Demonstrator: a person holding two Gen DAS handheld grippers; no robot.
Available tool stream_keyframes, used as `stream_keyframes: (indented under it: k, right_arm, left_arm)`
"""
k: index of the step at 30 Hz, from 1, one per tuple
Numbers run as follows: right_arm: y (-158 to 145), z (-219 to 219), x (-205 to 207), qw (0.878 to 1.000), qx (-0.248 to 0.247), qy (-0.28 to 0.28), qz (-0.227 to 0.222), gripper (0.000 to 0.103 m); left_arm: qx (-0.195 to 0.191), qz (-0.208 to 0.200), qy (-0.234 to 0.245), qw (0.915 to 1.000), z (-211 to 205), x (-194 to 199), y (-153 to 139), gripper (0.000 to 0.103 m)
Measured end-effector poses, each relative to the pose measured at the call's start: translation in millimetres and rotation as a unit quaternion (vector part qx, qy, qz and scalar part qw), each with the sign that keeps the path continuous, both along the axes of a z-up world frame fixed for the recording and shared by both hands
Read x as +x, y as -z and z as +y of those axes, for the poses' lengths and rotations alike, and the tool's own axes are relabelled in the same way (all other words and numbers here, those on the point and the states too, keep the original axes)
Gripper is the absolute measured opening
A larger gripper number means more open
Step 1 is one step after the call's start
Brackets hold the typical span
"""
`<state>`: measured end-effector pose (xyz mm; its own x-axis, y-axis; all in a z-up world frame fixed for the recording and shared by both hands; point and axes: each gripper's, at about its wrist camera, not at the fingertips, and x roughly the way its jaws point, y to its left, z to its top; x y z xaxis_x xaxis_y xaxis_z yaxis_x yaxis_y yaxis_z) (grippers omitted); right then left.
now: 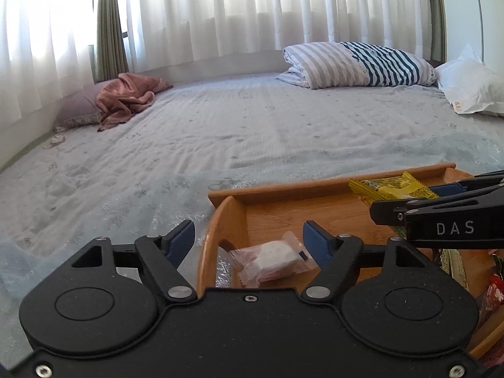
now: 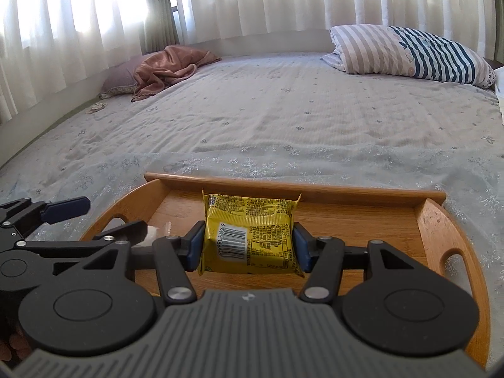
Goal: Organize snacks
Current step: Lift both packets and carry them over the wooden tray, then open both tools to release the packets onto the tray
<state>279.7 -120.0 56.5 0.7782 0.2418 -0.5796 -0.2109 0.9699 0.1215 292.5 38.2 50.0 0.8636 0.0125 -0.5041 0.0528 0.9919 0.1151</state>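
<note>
A wooden tray [image 1: 283,190] [image 2: 330,190] with cut-out handles lies on the bed. My right gripper [image 2: 249,247] is shut on a yellow snack packet [image 2: 252,233], its pads pressing both sides, low over the tray's middle. In the left wrist view the right gripper [image 1: 419,201] enters from the right with the yellow packet [image 1: 390,186]. My left gripper [image 1: 249,236] is open at the tray's left end. A small white-and-pink wrapped snack [image 1: 274,261] lies on the tray floor between its fingers, untouched. The right wrist view shows the left gripper [image 2: 115,214] and a bit of that snack [image 2: 157,230].
Red and patterned snack wrappers [image 1: 491,289] lie at the tray's right end. The bed has a grey sheet [image 1: 252,126], a folded striped duvet [image 1: 362,63], a pink blanket [image 1: 126,100] on a pillow and a white bag [image 1: 469,85]. Curtains hang behind.
</note>
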Motion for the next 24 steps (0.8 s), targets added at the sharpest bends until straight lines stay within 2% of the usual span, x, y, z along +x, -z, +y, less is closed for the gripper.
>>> stream_keyframes:
  k: [4, 7, 10, 13, 18, 24]
  right_arm:
    - [-2.6, -0.3, -1.7, 1.0, -0.009, 0.002, -0.001, 0.061]
    - [-2.4, 2.7, -1.6, 1.0, -0.002, -0.003, 0.004, 0.061]
    - [1.2, 6.4, 0.3, 1.0, 0.006, -0.011, 0.016, 0.062]
    - [6.8, 12.4, 2.8, 1.0, -0.001, -0.013, 0.026, 0.062]
    - [16.3, 23.1, 6.7, 0.999, -0.015, -0.014, 0.039, 0.064]
    - [24.9, 30.2, 9.6, 0.998, -0.03, -0.019, 0.05, 0.064]
  left_arm:
    - [-0.01, -0.021, -0.03, 0.9993, 10.7, -18.0, -16.7, 0.074]
    - [-0.021, -0.022, -0.059, 0.9978, 21.0, -28.8, -22.9, 0.074]
    - [-0.008, -0.021, -0.059, 0.998, 23.5, -38.7, -22.2, 0.075]
    - [0.005, -0.019, -0.064, 0.9977, 22.7, -46.5, -16.6, 0.082]
    - [0.005, 0.004, -0.06, 0.9982, 20.1, -46.6, -2.6, 0.082]
    - [0.008, 0.011, -0.063, 0.9979, 20.0, -47.2, 4.6, 0.082]
